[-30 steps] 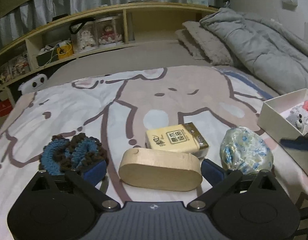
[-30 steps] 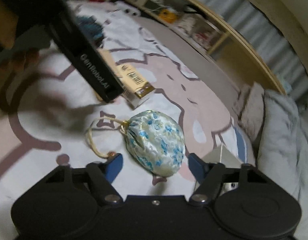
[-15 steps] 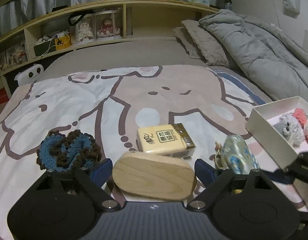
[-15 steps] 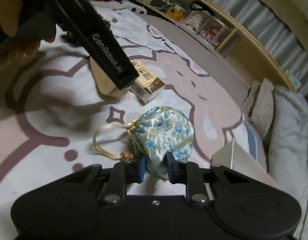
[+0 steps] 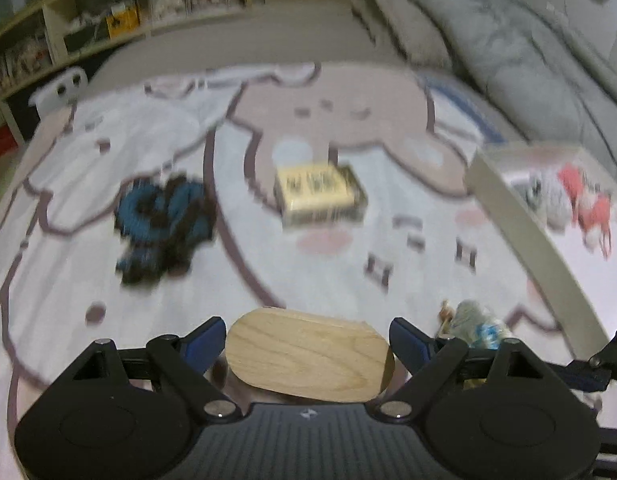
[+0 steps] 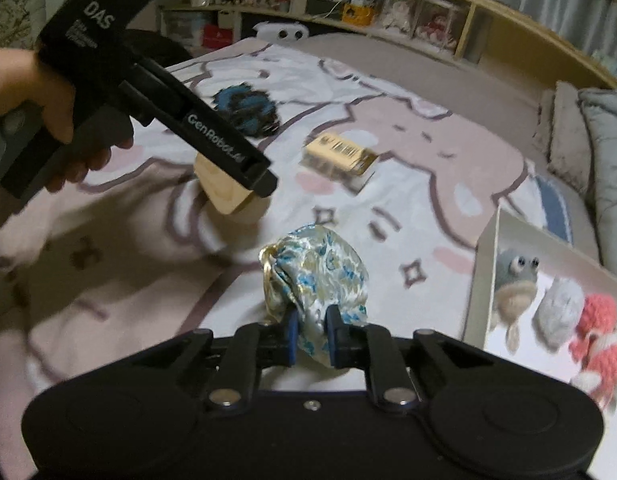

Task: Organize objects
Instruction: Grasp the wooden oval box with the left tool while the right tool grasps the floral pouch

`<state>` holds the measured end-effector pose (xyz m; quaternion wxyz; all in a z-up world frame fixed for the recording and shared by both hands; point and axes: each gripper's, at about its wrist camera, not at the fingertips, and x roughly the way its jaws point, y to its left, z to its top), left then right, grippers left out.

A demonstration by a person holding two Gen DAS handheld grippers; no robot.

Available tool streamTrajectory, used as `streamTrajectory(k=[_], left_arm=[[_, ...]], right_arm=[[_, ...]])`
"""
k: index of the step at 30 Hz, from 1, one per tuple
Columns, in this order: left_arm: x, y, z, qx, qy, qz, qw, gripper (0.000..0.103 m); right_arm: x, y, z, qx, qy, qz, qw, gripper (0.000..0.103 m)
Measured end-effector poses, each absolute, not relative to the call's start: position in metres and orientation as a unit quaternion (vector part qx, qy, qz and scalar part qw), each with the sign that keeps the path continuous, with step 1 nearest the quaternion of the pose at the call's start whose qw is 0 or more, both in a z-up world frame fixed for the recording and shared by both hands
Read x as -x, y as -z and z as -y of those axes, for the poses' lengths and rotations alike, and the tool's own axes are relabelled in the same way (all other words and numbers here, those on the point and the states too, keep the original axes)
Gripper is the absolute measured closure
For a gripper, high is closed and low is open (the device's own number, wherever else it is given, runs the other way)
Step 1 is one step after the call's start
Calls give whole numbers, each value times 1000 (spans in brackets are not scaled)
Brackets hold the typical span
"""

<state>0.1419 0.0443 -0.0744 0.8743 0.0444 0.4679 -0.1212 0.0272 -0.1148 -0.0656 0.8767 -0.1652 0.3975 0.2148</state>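
Note:
My left gripper is shut on an oval wooden box and holds it above the bed. From the right wrist view the wooden box shows under the left gripper's black body. My right gripper is shut on a floral drawstring pouch, lifted off the blanket; the pouch also shows in the left wrist view. A white open box with small plush toys lies to the right, also in the left wrist view.
A yellow tissue pack and a blue-and-brown crocheted piece lie on the cartoon blanket. A grey duvet and pillows are at the far right. A wooden shelf with toys runs behind the bed.
Both grippers have lifted and pulled back with their loads: the wooden box and the pouch are off the blanket. The right gripper has swung toward the white box.

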Motion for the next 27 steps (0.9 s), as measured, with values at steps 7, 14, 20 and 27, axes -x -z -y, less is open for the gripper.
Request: streamTrajectory(k=[7,14,20,27], left_arm=[[-136,88,-36,-79,122,-484,863,14],[-134,91,-34,-106,156,-500,845,7],[-131,100,-25,-172,164,-493,837,4],[-137,104,-26,-164,177,-491,837,4]], right_arm=[[-22,72,115,115,-250,-415,867,77],[-26,70,124,94,-248,-396,879,23],[-39,87,127,100,-265,-416,864,4],[-62,98,128,40,-276,-426,861,4]])
